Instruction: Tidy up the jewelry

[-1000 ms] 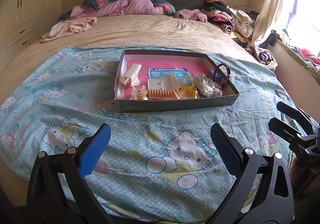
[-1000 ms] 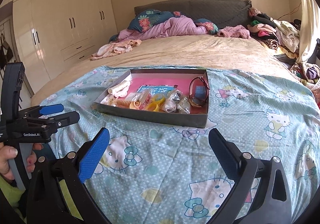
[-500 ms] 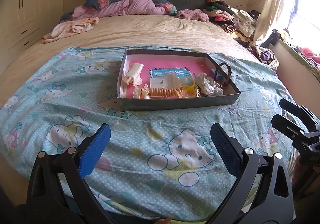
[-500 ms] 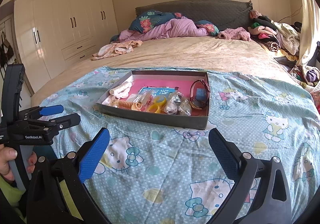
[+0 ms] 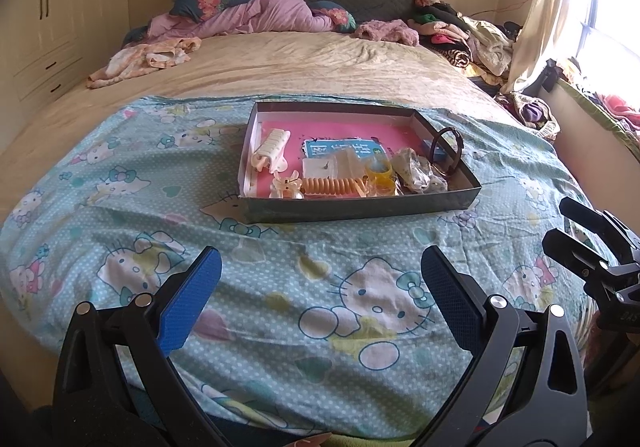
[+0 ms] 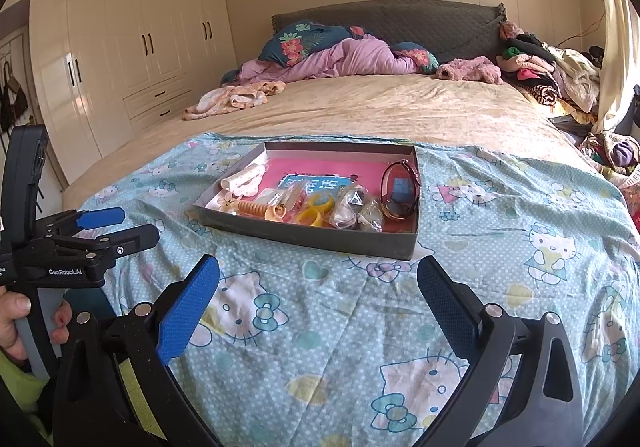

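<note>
Inside tray [image 5: 360, 207]: hair clips [image 5: 271, 156], bangles [image 5: 379, 169].

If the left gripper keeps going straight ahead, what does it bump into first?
Probably the light blue cartoon-cat bedsheet just ahead of the open left gripper, or else the near wall of the dark grey cardboard tray of hair clips. How high the gripper is over the bed is unclear.

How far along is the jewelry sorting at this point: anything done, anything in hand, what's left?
Nothing looks sorted yet. The hair clips, orange coil, yellow rings, small bags and dark bracelet lie jumbled in the box on the bed. Nothing is in hand: the left gripper and right gripper are open, short of the box. All the sorting remains.
</note>
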Demonstrator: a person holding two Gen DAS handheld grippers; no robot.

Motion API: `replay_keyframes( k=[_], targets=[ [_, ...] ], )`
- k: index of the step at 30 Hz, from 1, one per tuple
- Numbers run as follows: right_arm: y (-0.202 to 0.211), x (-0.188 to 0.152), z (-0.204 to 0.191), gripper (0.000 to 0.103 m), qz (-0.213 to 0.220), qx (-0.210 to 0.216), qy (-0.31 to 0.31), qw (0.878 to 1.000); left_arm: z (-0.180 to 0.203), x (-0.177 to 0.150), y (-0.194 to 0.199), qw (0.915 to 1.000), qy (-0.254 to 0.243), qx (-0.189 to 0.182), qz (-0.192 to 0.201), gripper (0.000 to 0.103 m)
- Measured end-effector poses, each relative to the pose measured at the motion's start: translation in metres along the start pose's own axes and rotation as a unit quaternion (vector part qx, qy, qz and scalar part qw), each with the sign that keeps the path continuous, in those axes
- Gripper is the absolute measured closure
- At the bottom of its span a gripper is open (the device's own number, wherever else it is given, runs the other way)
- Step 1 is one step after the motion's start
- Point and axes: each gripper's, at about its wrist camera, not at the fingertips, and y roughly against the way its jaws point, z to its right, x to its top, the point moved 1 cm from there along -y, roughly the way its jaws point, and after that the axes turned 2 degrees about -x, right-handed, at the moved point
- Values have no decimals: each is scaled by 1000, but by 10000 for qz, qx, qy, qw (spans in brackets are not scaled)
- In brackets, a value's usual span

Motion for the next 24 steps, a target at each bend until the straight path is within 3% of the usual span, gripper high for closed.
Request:
replay_keyframes(
  k=[24],
  targets=[
    [1,1,0,4,5,1,6,10000,-1,1,2,10000,-16,37,-7,10]
  ],
)
